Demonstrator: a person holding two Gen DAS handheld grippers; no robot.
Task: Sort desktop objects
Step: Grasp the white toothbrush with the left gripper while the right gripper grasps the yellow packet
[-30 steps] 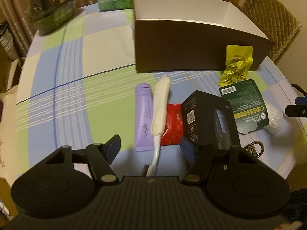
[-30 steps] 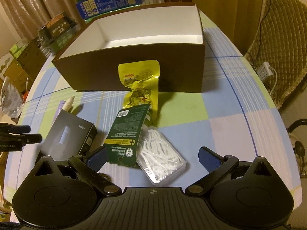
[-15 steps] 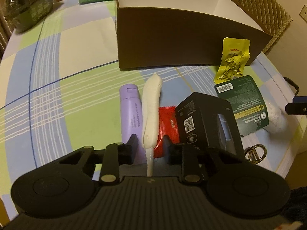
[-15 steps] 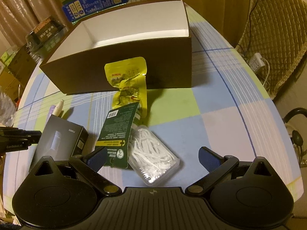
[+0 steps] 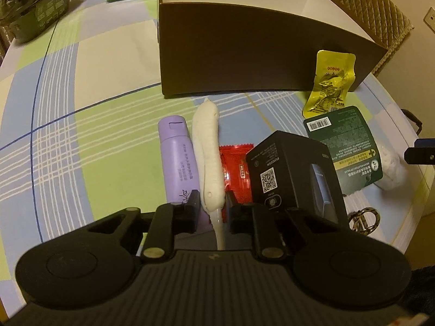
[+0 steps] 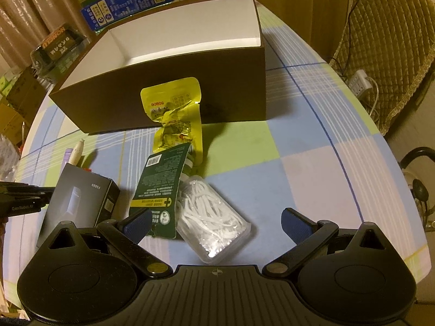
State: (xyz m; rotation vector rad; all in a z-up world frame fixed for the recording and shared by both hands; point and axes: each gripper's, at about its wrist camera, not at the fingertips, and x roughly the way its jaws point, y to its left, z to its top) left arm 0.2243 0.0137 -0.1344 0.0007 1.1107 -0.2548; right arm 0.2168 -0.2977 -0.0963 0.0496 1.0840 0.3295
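Note:
My left gripper (image 5: 212, 206) is shut on the lower end of a white fluffy brush (image 5: 206, 141), whose thin handle runs back between the jaws. The brush lies on the checked tablecloth between a purple tube (image 5: 176, 157) and a red packet (image 5: 236, 168). A black carton (image 5: 288, 174) stands just right of them. My right gripper (image 6: 214, 217) is open above a clear box of white floss picks (image 6: 217, 231) and touches nothing. The open brown box (image 6: 163, 103) with a white inside stands behind everything.
A yellow snack packet (image 6: 176, 116) leans on the brown box's front wall. A green card pack (image 6: 160, 184) overlaps the floss box. A metal ring (image 5: 364, 220) lies near the table's edge. Dark and green packages (image 5: 35, 2) sit at the far left.
My left gripper's jaws have come together on the white brush, and the gripper has dropped closer to the table. My right gripper has stayed open in nearly the same place.

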